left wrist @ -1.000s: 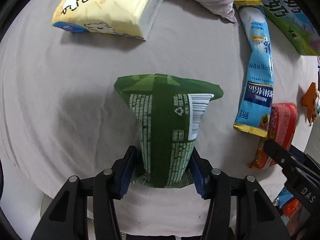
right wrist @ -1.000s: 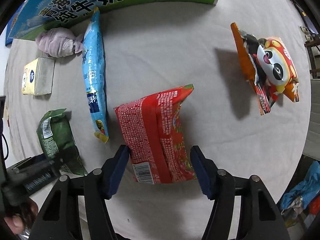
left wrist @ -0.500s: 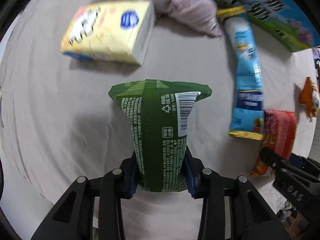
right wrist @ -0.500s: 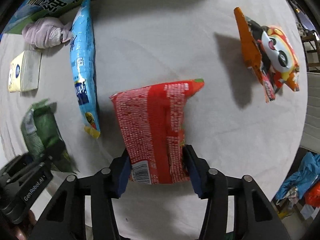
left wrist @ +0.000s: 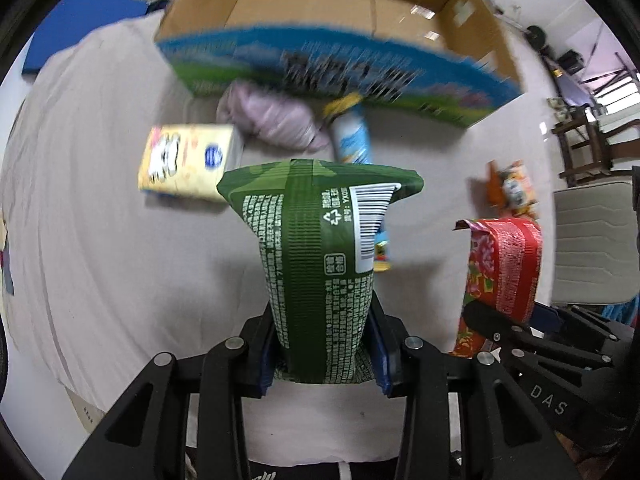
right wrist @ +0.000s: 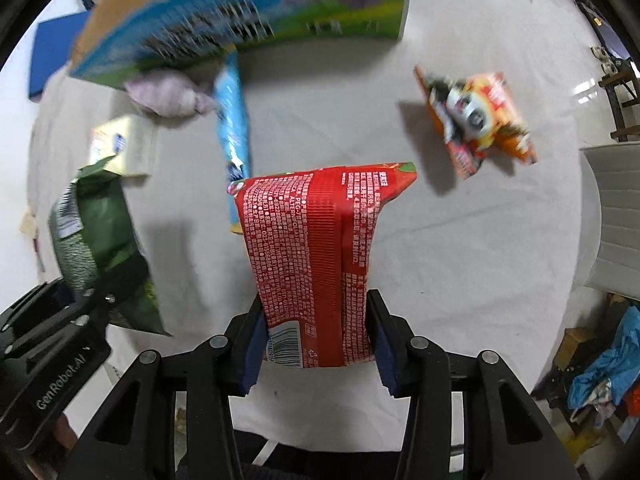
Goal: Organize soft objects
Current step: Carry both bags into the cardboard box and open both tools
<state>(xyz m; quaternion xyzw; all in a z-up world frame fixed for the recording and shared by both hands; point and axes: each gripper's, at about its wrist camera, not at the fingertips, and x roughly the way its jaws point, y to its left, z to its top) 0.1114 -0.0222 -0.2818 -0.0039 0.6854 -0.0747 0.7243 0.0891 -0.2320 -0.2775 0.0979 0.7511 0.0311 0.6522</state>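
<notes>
A: Why are both jaws clamped low on the packs?

B: So they hang free: left gripper (left wrist: 322, 350) pinches the green pouch (left wrist: 320, 256), right gripper (right wrist: 316, 336) the red pouch (right wrist: 316, 256), both short of the open cardboard box (left wrist: 340, 12).

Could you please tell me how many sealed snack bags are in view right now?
4: green bag in the left tongs, red bag in the right tongs, long blue bag and orange panda bag lying on the cloth. The carton's inside is only partly seen.
</notes>
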